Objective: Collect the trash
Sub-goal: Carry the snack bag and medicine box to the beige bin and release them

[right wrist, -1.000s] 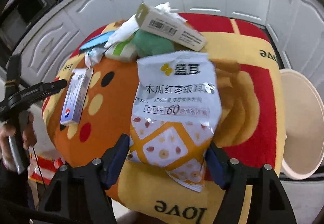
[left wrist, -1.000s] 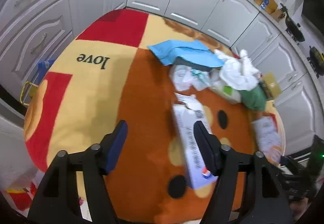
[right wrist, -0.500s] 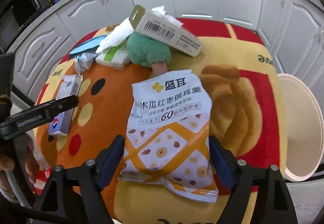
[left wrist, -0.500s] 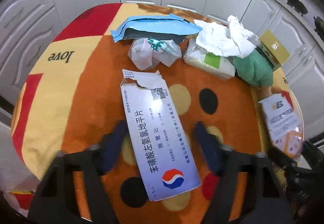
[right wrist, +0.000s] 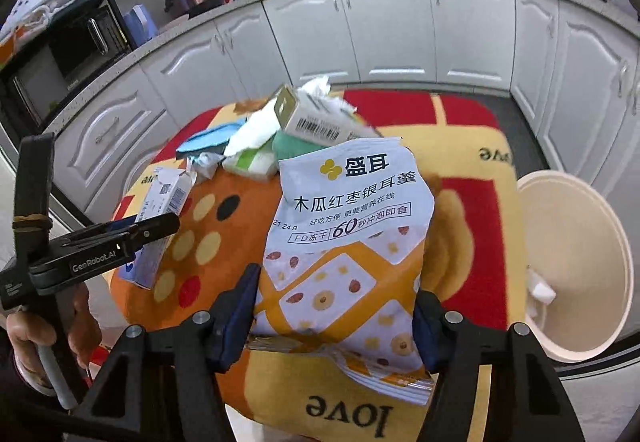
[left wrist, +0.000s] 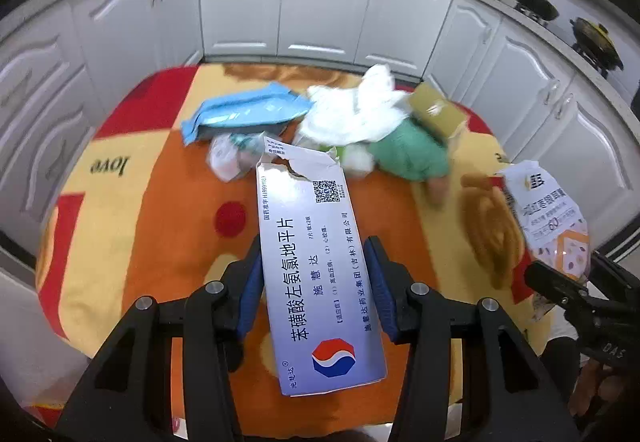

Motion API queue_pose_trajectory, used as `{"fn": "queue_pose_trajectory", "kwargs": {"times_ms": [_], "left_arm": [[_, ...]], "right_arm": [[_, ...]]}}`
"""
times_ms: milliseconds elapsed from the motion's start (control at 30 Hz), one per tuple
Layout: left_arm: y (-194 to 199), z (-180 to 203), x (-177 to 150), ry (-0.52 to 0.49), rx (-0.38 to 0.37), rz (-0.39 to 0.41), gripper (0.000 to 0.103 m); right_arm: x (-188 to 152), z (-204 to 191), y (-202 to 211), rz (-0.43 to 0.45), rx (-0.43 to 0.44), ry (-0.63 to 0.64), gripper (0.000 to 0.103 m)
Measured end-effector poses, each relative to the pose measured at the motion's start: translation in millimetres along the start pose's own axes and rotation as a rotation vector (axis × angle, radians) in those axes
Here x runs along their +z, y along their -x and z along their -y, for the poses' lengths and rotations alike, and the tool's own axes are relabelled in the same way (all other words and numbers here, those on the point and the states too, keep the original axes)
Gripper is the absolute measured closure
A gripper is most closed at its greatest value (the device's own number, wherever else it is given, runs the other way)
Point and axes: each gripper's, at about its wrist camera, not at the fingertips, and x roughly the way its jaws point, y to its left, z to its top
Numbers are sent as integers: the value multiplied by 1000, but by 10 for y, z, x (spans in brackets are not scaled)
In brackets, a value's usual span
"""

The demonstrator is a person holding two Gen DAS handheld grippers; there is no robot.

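Observation:
My left gripper (left wrist: 314, 278) is shut on a torn white medicine box (left wrist: 316, 262) with blue Chinese print and holds it above the orange blanket (left wrist: 160, 242). My right gripper (right wrist: 336, 306) is shut on a white and orange snack bag (right wrist: 348, 242), lifted off the blanket. The same bag shows at the right edge of the left wrist view (left wrist: 552, 218). The medicine box in the left gripper shows in the right wrist view (right wrist: 160, 218). A cream trash bin (right wrist: 576, 266) stands open at the right, holding some white scraps.
A heap of trash lies at the blanket's far side: a blue pouch (left wrist: 244, 114), crumpled white tissue (left wrist: 356, 110), a green cloth (left wrist: 416, 154), a tan carton (left wrist: 436, 110) and a small crumpled wrapper (left wrist: 232, 158). White kitchen cabinets (left wrist: 320, 10) ring the table.
My left gripper has closed on the medicine box and raised it. My right gripper has closed on the snack bag and lifted it off the blanket.

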Motion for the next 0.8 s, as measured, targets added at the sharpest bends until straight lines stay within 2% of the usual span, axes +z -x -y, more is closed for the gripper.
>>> {"fn": "queue_pose_trajectory", "kwargs": {"times_ms": [367,800], "left_arm": [[93,408,92,-67,-31,30,57],[42,1159,205,-185,-75,64,57]], "right_arm": [[-46,232,282,43,-38,-36,40],[-88,741,603,93,-126,-121,39]]}}
